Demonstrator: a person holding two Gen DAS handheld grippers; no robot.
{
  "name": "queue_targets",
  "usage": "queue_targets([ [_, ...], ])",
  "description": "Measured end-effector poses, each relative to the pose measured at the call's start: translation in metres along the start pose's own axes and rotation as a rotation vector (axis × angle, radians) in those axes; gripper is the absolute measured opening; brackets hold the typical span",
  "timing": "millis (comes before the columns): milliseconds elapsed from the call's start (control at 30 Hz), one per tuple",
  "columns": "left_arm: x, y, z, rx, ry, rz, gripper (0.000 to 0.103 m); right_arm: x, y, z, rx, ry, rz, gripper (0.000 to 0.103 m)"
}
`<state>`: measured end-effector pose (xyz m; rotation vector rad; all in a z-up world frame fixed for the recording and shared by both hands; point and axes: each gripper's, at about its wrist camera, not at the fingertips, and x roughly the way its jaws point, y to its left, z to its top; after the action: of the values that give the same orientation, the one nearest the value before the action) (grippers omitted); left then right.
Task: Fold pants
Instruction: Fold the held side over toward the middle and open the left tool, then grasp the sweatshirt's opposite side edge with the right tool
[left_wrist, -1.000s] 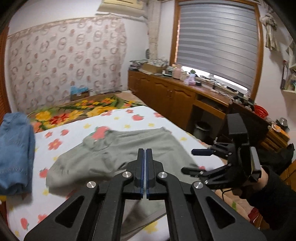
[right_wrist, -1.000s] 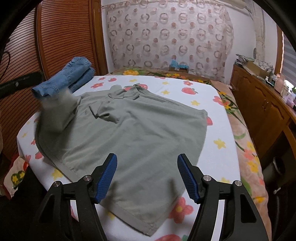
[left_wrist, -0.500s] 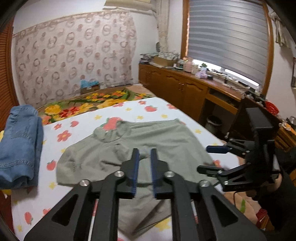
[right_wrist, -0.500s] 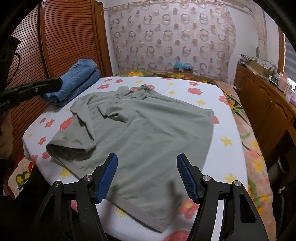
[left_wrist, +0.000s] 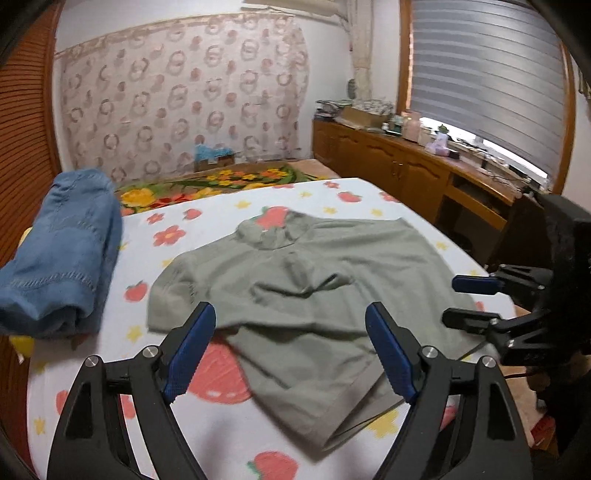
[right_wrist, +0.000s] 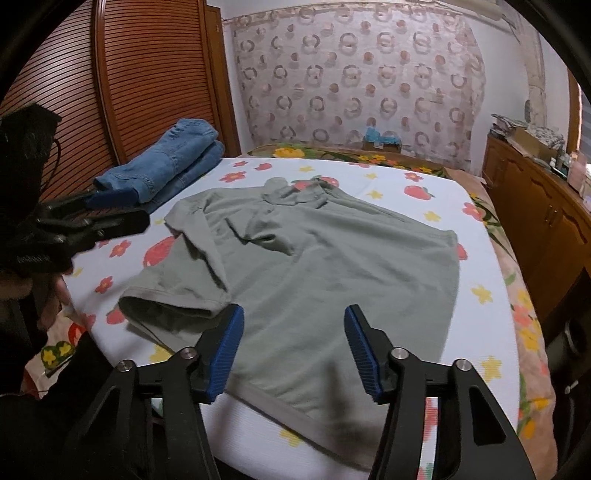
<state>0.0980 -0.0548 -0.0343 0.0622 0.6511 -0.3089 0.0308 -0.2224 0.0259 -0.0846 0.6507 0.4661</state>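
A grey-green garment (left_wrist: 303, 291) lies spread on the bed, its left part folded over onto the middle; it also shows in the right wrist view (right_wrist: 314, 258). My left gripper (left_wrist: 291, 350) is open and empty, hovering above the garment's near left edge. My right gripper (right_wrist: 293, 350) is open and empty above the garment's near hem. The right gripper shows at the right of the left wrist view (left_wrist: 476, 301), and the left gripper shows at the left of the right wrist view (right_wrist: 110, 210).
Folded blue jeans (left_wrist: 62, 251) lie at the bed's left side, also in the right wrist view (right_wrist: 166, 166). The bed has a white floral sheet (left_wrist: 221, 424). A wooden cabinet (left_wrist: 406, 177) runs along the right, a slatted wooden door (right_wrist: 147, 74) on the left.
My left gripper was shut on the garment's left part a second ago; it has opened wide and let go, and the folded part now lies on the garment. The right gripper stayed open.
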Motion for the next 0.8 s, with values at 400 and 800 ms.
queue_targets([
  [400,0.022,0.014,-0.051,-0.019,0.164,0.021,0.084,0.028,0.025,0.004,-0.038,0.032,0.073,0.045],
  [800,0.024,0.020,-0.066,-0.050,0.163,0.018,0.084,0.060,0.028,0.010,-0.047,0.096,0.110,0.029],
])
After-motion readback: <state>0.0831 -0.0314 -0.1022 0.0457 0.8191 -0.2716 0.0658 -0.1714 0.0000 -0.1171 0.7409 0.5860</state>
